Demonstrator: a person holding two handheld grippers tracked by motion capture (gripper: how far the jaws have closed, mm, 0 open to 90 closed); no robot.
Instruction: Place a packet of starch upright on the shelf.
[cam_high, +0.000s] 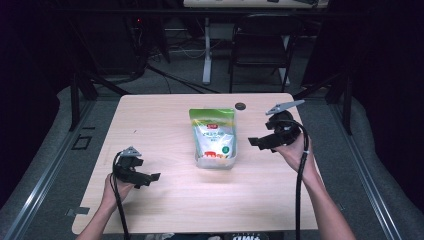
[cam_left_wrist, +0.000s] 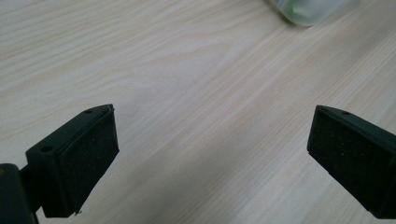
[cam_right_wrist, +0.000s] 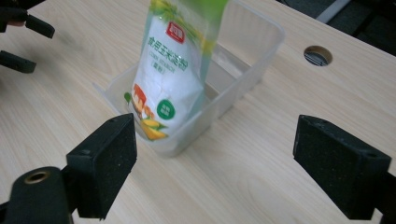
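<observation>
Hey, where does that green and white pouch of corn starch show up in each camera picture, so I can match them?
High view: the green and white corn starch pouch stands at the table's centre, inside a clear plastic tub.
Left gripper view: no pouch to pick out; a blurred corner of the tub sits at the top edge.
Right gripper view: upper centre, upright in the tub, beyond the open right tongs.
Shared landmark: the clear tub.
</observation>
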